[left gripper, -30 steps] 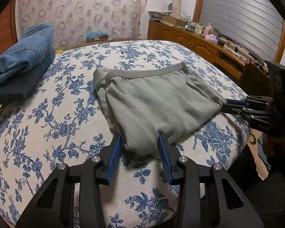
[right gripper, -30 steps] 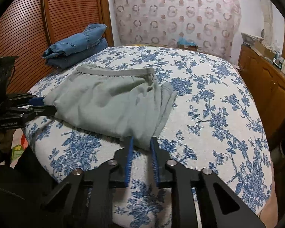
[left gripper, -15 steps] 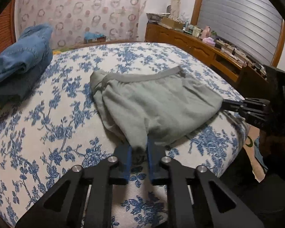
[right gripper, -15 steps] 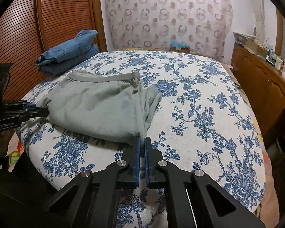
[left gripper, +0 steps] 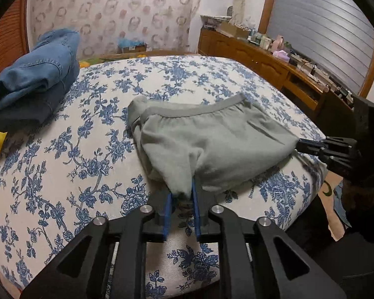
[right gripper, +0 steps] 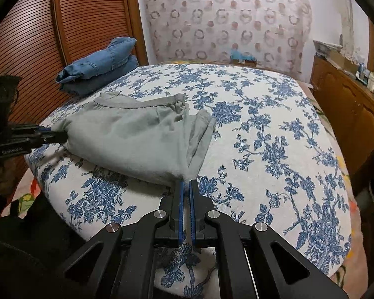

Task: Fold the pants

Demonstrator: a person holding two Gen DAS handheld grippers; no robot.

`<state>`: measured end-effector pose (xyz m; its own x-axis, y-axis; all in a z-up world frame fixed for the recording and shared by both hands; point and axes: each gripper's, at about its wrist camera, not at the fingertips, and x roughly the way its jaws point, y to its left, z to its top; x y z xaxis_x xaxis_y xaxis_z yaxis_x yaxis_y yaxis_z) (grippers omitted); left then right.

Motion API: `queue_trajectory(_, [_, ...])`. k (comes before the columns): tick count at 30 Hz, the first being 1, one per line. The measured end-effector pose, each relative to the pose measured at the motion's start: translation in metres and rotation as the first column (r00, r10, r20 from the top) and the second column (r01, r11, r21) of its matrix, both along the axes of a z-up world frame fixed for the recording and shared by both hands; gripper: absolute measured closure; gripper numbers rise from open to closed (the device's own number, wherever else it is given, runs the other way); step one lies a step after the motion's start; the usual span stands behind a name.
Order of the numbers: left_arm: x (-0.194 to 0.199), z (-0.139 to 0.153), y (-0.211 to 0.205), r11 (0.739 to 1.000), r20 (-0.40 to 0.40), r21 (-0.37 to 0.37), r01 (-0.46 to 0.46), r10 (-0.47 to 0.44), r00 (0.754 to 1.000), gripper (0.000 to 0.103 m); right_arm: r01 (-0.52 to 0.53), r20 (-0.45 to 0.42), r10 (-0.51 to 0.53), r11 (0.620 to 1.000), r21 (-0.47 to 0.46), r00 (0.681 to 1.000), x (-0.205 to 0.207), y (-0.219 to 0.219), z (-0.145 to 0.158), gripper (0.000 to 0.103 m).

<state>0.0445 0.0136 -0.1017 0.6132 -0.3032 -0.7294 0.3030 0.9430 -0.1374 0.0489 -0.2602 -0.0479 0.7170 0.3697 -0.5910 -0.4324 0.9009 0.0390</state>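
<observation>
Blue-flowered white bedding covers the bed that fills the left wrist view, with a patterned curtain behind it and a wooden sideboard along the wall past the bed's far right edge. On the near part of the bed lie the grey-green pants, folded into a compact bundle. Their long axis runs across the picture, the elastic waistband on the side away from the camera and the folded edge toward it. Folded blue jeans sit at the bed's far left corner, well apart from the pants. The left gripper reaches in from the bottom edge, pointing downward at the bed's near rim. Its blue-padded fingers have just been opening slightly, yet they still pinch a tuck of the pants' near edge, which is pulled up into a small peak between them. At the pants' right end, the right gripper comes in from the side with its tips meeting the cloth.

Brown slatted doors stand to the left of the bed in the right wrist view, and the jeans lie before them at the bed's far left corner. The pants lie on the bed's near left part, long axis slanting from the left edge toward the lower centre, waistband on the far side. The right gripper enters from below, angled down, its fingers pressed together on the pants' nearest corner. The left gripper grips the pants' left end, the cloth drawn to a point there.
</observation>
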Motion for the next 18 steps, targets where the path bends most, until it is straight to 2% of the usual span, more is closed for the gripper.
queue_trajectory(5, [0.001,0.004,0.003,1.000,0.014,0.007,-0.014,0.014,1.000,0.069,0.015,-0.005,-0.015,1.000,0.023,1.000,-0.002,-0.009,0.007,0.099])
queue_trajectory(8, [0.002,0.009,0.006,1.000,0.032,0.002,-0.028,0.028,0.999,0.050,0.032,0.008,-0.033,0.999,0.040,0.999,-0.005,-0.016,0.014,0.099])
queue_trajectory(11, [0.005,0.012,0.009,1.000,0.037,0.001,-0.031,0.031,0.999,0.047,0.045,0.023,-0.046,0.998,0.047,0.999,-0.008,-0.021,0.020,0.099])
queue_trajectory(12, [0.006,0.013,0.008,0.999,0.040,0.007,-0.034,0.033,0.999,0.040,0.047,0.027,-0.049,0.998,0.047,0.998,-0.008,-0.022,0.021,0.099])
queue_trajectory(15, [0.008,0.018,0.010,0.999,0.067,-0.003,-0.039,0.039,0.997,0.029,0.051,0.035,-0.053,0.998,0.048,0.998,-0.009,-0.021,0.023,0.097])
queue_trajectory(18, [0.007,0.026,0.014,0.998,0.099,-0.021,-0.052,0.054,0.994,0.024,0.045,0.037,-0.047,0.998,0.047,0.998,-0.008,-0.017,0.025,0.096])
